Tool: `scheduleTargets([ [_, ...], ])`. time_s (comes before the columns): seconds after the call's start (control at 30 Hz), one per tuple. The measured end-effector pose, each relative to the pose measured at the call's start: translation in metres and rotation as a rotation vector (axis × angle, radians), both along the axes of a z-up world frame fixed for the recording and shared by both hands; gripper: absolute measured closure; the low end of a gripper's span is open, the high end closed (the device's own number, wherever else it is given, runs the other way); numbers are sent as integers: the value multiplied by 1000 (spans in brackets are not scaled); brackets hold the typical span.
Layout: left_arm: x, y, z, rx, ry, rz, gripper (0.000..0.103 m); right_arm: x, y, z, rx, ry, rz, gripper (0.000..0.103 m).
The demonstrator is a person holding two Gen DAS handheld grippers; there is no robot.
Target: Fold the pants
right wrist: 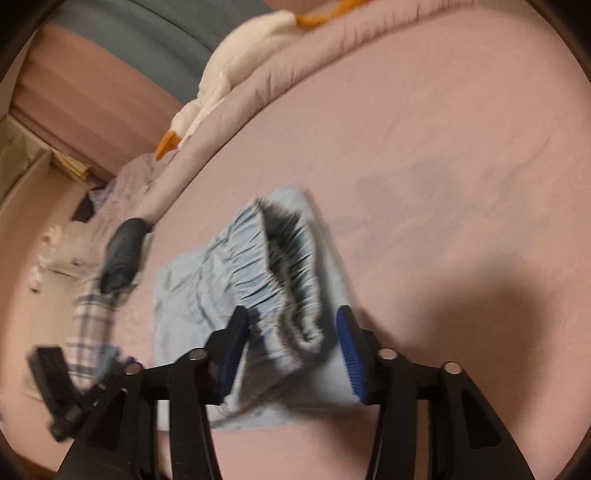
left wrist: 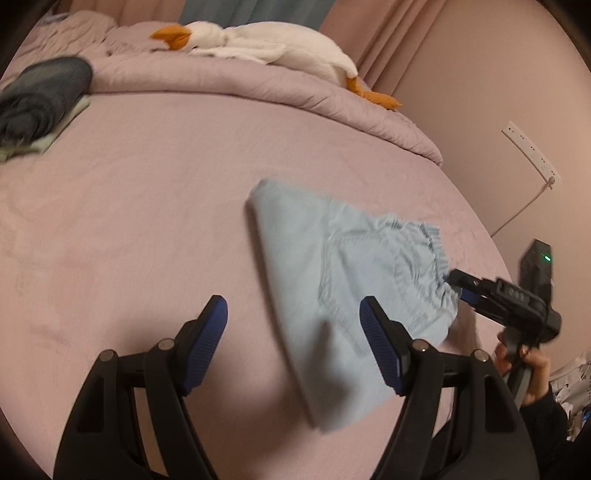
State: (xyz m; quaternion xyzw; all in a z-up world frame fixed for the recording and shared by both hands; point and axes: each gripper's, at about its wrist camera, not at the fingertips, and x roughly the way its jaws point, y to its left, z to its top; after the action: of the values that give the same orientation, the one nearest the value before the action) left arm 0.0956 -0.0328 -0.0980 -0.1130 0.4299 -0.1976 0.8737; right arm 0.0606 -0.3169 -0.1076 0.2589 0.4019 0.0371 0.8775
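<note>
Pink bedsheet, blue pants folded, plush goose nr curtains

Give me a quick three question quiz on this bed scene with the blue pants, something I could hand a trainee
1. True or false: the left gripper is clamped on the light blue elastic-waist pants.
2. Which part of the pants lies between the right gripper's fingers? A) a leg hem B) the gathered waistband C) nothing
3. Fill in: the white plush goose with orange beak and feet lies on the rolled pink ____.

Key: 1 false, its jaws stand open and hold nothing. 2 B, with the jaws apart around it. 3 quilt.
</note>
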Motion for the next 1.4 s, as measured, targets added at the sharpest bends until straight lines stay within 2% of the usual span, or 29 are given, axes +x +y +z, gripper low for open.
scheduleTargets([
  [0.07, 11, -9, 4, 2, -16, -9, 31, -10, 2, 13, -108, -45, -33, 51],
  [0.13, 26, -22, 9, 5, -34, -30, 31, -19, 13, 27, -218, -126, -16, 51],
  [0.17, 34, -29, 10, 8, -41, -44, 39, -22, 20, 32, -249, -163, 17, 53],
  [0.2, 43, -37, 10, 13, -39, -60, 53, -22, 31, 37, -276, -199, 71, 65],
  [0.23, 50, -42, 8, 19, -31, -73, 60, -20, 37, 38, -292, -208, 104, 72],
  [0.27, 59, -48, 6, 26, -19, -82, 75, -16, 46, 37, -318, -206, 143, 80],
  [0.3, 69, -53, 2, 38, -4, -86, 82, -9, 54, 32, -348, -189, 179, 81],
  [0.37, 93, -60, -15, 63, 48, -75, 82, 2, 64, 20, -412, -145, 204, 81],
  [0.47, 117, -63, -41, 98, 135, -60, 96, 12, 58, 2, -418, -80, 186, 81],
  [0.57, 130, -57, -55, 38, 177, -51, 96, 12, 60, -6, -434, -79, 190, 81],
  [0.63, 130, -56, -51, 42, 172, -56, 97, 12, 62, -6, -452, -88, 198, 81],
  [0.7, 121, -54, -43, 60, 148, -62, 98, 16, 60, -2, -425, -74, 199, 82],
  [0.8, 93, -46, -25, 30, 102, -82, 95, 15, 52, 14, -367, -87, 183, 82],
  [0.9, 49, -38, -17, -53, 86, -117, 94, 15, 61, 29, -396, -146, 191, 81],
  [1.0, 12, -37, -27, -63, 89, -143, 94, 28, 65, 15, -424, -76, 197, 81],
  [1.07, -14, -37, -51, -67, 148, -151, 94, 33, 64, -1, -444, -16, 189, 81],
  [1.1, -26, -34, -57, -75, 137, -140, 95, 31, 62, -4, -441, -29, 190, 81],
  [1.2, -53, -26, -52, -82, 72, -129, 94, 32, 63, 3, -428, 7, 191, 81],
  [1.27, -60, -17, -48, -106, 87, -120, 94, 35, 73, 15, -451, 26, 205, 79],
  [1.33, -63, -7, -49, -128, 97, -93, 93, 42, 86, 25, -401, -5, 270, 78],
  [1.37, -64, -1, -50, -144, 109, -75, 89, 47, 95, 31, -353, -23, 322, 75],
  [1.4, -64, 2, -50, -158, 119, -59, 76, 53, 102, 34, -329, -31, 350, 68],
])
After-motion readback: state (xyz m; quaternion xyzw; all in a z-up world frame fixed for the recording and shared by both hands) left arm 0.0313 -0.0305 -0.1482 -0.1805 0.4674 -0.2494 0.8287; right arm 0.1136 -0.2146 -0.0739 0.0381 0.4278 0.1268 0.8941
